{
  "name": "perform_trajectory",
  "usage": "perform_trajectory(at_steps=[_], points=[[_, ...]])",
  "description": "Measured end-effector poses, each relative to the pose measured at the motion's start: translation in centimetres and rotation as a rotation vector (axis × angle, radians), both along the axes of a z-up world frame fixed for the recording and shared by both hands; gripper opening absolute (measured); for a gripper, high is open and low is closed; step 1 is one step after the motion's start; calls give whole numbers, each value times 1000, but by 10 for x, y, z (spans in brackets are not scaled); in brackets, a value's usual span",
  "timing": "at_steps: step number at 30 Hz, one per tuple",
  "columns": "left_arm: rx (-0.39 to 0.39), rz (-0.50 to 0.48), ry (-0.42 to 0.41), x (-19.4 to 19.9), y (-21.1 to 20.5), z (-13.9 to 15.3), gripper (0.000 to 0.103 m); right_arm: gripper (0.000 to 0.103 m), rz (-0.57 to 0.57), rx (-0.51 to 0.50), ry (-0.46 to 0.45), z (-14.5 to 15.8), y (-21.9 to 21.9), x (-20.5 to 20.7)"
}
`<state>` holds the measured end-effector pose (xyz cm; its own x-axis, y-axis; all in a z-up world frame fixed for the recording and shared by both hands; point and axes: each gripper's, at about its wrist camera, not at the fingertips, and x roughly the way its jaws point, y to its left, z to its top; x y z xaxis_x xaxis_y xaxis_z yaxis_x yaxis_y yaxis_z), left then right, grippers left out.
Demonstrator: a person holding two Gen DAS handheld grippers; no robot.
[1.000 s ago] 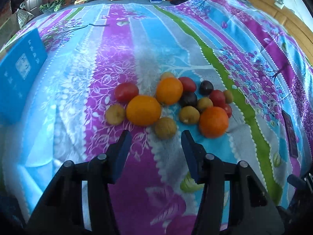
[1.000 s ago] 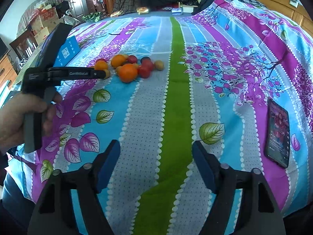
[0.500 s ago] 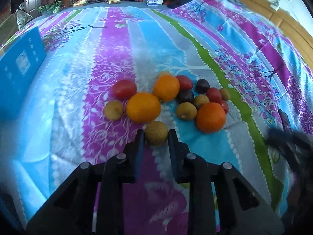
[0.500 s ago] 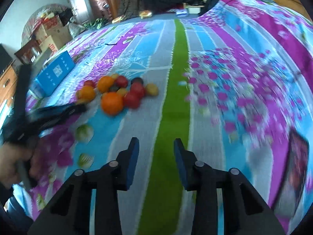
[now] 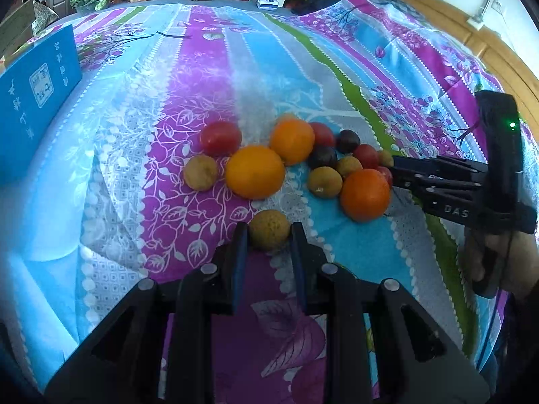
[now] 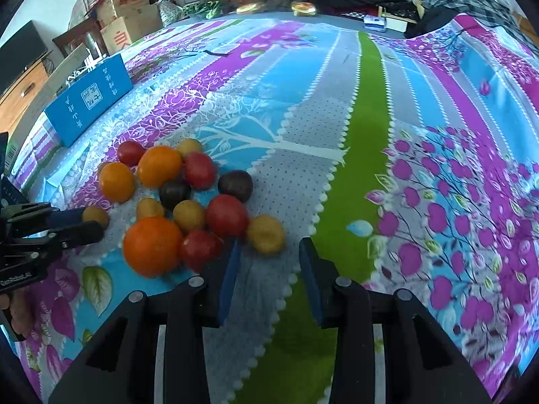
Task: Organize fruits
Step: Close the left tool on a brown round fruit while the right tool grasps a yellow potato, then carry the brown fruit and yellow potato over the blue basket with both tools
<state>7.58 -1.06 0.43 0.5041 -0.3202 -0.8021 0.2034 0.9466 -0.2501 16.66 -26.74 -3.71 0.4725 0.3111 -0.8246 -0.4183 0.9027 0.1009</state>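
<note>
Three round oranges. Four red round tomato-like fruits. Two dark purple round plums. Six small yellow-brown round fruits. One flat blue printed box. Two black two-finger grippers with blue pads.

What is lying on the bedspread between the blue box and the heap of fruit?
Nothing lies there: in the right wrist view only bare patterned bedspread runs from the blue box to the fruit heap.
</note>
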Motion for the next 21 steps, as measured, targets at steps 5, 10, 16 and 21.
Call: perform_trajectory(at_steps=[5,10,16,21], points=[[1,2,-5,1,-1,0,26,32,-10,19,-9,-2,-2,1],[11,9,-6,3,-3,1,25,26,-26,18,-23,1,1,-7],[78,22,-51,-5,-5,23,25,26,-162,16,-54,27,-8,-30],[105,53,-126,-28,2,70,25,26,-303,53,-103,79,-12,-72]])
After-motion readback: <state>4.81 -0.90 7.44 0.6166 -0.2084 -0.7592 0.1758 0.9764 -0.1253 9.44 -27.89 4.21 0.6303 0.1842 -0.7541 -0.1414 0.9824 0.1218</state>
